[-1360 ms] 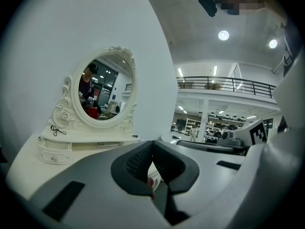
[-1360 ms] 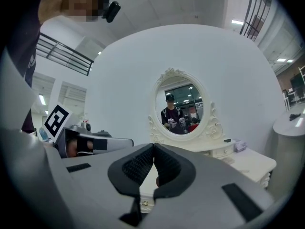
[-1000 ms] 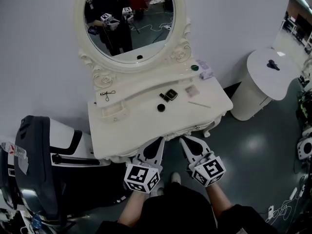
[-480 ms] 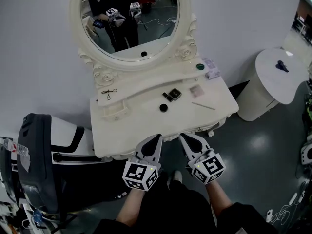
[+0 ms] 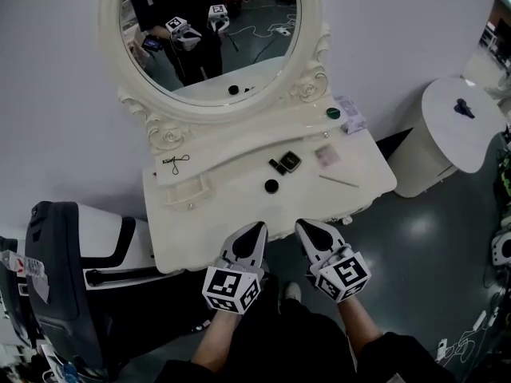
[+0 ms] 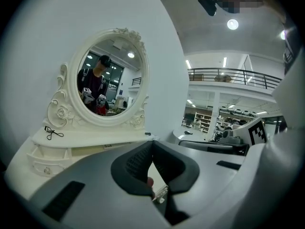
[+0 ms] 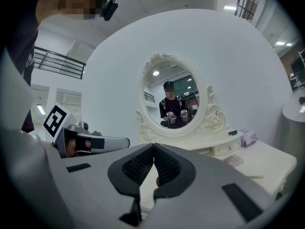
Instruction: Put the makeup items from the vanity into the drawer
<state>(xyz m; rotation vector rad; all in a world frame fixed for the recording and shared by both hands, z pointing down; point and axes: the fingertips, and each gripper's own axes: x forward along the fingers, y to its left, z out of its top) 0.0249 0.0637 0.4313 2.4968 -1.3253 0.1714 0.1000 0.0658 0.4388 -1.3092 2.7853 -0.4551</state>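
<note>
you're starting the approach, holding the left gripper (image 5: 257, 229) and right gripper (image 5: 303, 227) pressed together, empty, at the cream carved vanity (image 5: 215, 218); next you're likely needing spread jaws for the small round black pot (image 5: 271, 186).

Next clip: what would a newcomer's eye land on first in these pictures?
The ornate white vanity fills the middle of the head view, its oval mirror reflecting the person with both grippers. Small items dot its top: a black compact, a round pot and a thin stick. The left gripper and right gripper hover shut and empty near its front edge.
</note>
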